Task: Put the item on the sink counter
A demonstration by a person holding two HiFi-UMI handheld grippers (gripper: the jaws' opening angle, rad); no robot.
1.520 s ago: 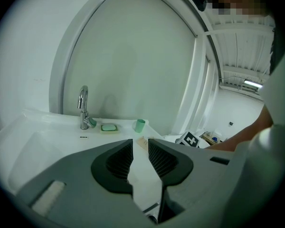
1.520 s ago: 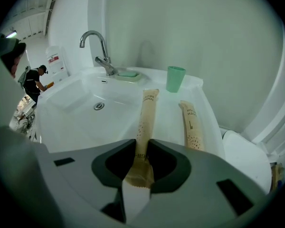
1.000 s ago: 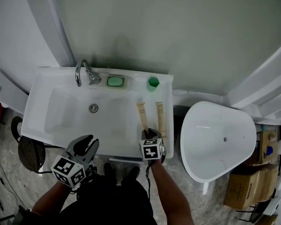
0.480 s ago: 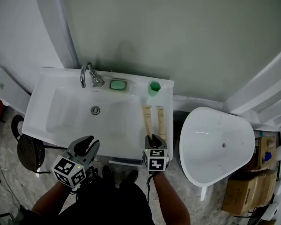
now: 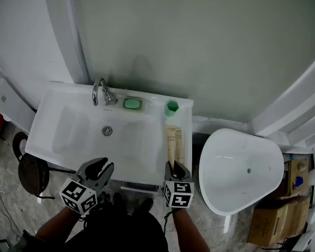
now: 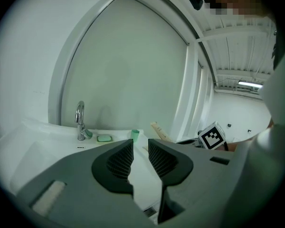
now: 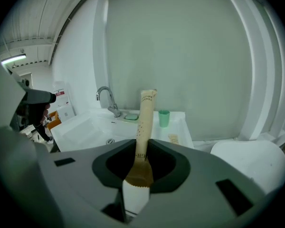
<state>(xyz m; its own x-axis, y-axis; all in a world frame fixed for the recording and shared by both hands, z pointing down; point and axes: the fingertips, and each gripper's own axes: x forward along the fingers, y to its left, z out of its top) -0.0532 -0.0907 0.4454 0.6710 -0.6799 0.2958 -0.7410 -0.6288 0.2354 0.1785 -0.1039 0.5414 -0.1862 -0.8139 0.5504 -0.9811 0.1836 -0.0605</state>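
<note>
dark round object: at the far left edge of the head view, a dark round object (image 5: 29, 173) sits on the floor beside the sink. We can't tell what it is.
left gripper: lower left, our left gripper (image 5: 97, 168) hovers just off the basin's front edge. Its own view shows the ribbed pads (image 6: 119, 158) only a narrow slit apart, with nothing in between.
white ceramic sink: the white ceramic sink (image 5: 68, 135) fills the centre-left, and a flat counter strip runs down its right side.
chrome faucet: the chrome faucet (image 5: 101, 92) stands on the back rim.
green soap dish: the green soap dish (image 5: 132, 103) is just right of the faucet, on the same back ledge.
green plastic cup: the green plastic cup (image 5: 171, 107) stands upright at the counter's back right corner.
long tan paper-wrapped toothbrush packet: this is the task item. The long tan paper-wrapped toothbrush packet (image 7: 143, 127) is pinched at its near end, and its far end points toward the cup. In the left gripper view it tilts up, clear of the counter.
right gripper: bottom centre, our right gripper (image 5: 177, 168) is at the counter's front edge, jaws clamped narrow on that packet.
second tan packet: the second tan packet (image 7: 173, 138) lies flat on the counter, just right of the held one.
white toilet bowl: the white toilet bowl (image 5: 241, 167) is right of the sink.
cardboard boxes: the cardboard boxes (image 5: 275, 214) are in the lower right corner.
</note>
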